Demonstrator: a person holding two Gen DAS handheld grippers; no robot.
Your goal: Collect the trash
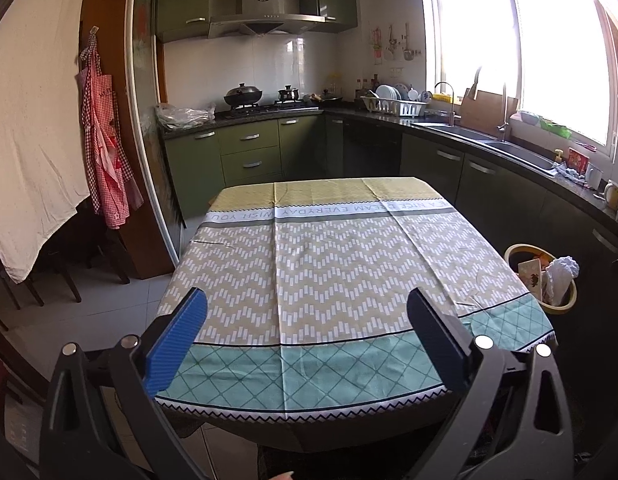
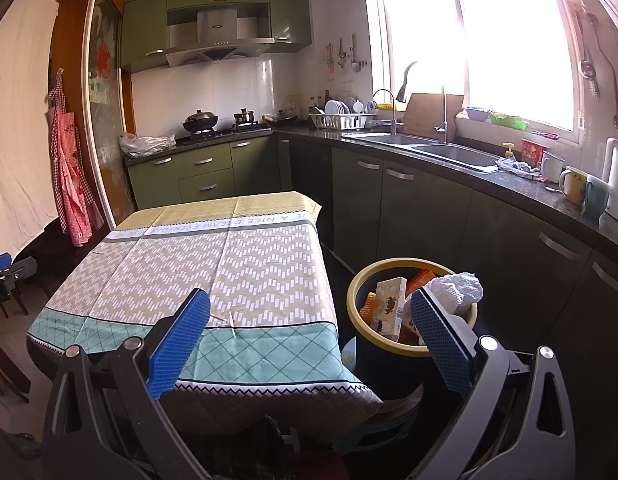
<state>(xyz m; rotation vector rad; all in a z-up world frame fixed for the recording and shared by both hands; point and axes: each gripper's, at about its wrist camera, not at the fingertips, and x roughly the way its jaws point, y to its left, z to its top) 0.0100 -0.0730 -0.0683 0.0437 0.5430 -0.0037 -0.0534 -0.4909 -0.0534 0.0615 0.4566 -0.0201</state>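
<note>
Trash in the yellow-rimmed bin (image 2: 393, 350) looks light: a crushable carton (image 2: 389, 308) best pinched by its flat faces, soft crumpled tissue (image 2: 461, 286) anywhere; both the left tool (image 1: 307, 340) and right tool (image 2: 309, 344) are spread, empty, over the bare surface (image 1: 329, 264).

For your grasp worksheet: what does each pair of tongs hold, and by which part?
Nothing. The left tongs and right tongs are both open and empty; the trash sits in the bin.

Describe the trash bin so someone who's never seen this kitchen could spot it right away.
Start at the table with the zigzag cloth; the bin stands on the floor between its right side and the dark counter cabinets. It is round and dark with a yellow rim, holding cartons and a crumpled white wad.
</note>
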